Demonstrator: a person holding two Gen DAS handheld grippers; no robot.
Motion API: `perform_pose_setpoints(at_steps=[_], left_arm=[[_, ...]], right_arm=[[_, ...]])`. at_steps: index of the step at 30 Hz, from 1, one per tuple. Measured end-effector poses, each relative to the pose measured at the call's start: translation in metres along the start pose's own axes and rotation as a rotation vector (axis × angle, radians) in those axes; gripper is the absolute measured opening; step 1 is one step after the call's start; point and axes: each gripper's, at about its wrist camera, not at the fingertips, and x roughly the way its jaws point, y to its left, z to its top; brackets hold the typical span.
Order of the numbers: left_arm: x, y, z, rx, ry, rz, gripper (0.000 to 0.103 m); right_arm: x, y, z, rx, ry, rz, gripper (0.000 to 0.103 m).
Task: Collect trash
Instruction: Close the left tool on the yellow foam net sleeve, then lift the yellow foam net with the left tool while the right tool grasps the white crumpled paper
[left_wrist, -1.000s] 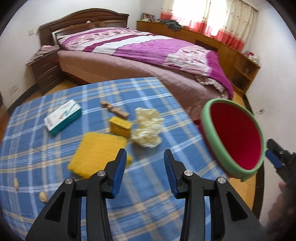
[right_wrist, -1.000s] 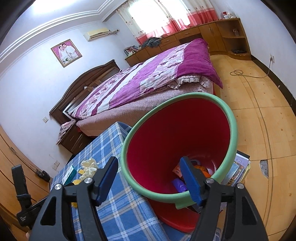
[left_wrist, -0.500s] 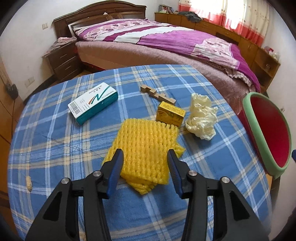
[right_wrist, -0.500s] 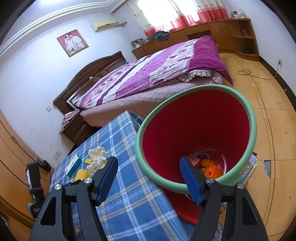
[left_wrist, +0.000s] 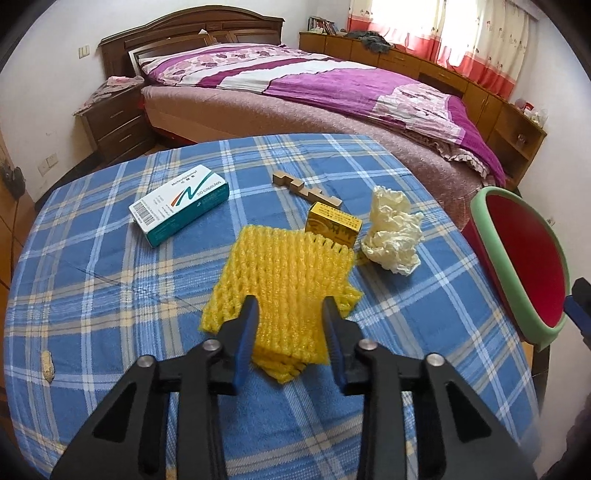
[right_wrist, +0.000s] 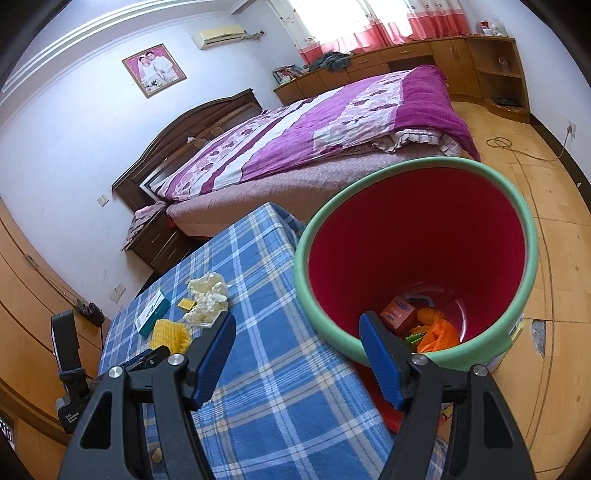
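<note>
The yellow foam fruit net (left_wrist: 286, 273) lies flat on the blue plaid worktop (left_wrist: 110, 295), its long axis running from the near edge away toward the bed (left_wrist: 314, 92), ribs aligned the same way. Its near end sits between the blue pads of the left tool (left_wrist: 290, 332), whose jaws stand partly open on either side of it, not visibly squeezing. Just beyond the net are a small yellow box (left_wrist: 334, 223) and crumpled cream paper (left_wrist: 393, 230); a white-and-teal capsule carton (left_wrist: 181, 203) lies farther left. The right tool (right_wrist: 297, 354) is wide open, gripping nothing, held above the red bin with green rim (right_wrist: 417, 254), which is beside the worktop.
</note>
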Motion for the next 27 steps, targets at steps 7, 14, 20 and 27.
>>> perform_pose_setpoints(at_steps=[7,14,20,27], left_arm=[[-0.009,0.01,-0.001,-0.047,-0.007,-0.06,0.012],[-0.04,0.021,0.003,-0.084,-0.088,-0.106,0.012],[-0.06,0.04,0.006,-0.144,-0.135,-0.113,0.012],[-0.06,0.071,0.002,-0.226,-0.142,-0.051,0.012]], right_arm=[[0.003,0.013,-0.004,-0.026,0.016,0.014,0.072],[0.005,0.03,-0.009,-0.059,0.033,0.025,0.072],[0.012,0.045,-0.015,-0.09,0.056,0.041,0.072],[0.03,0.068,-0.016,-0.143,0.092,0.067,0.072]])
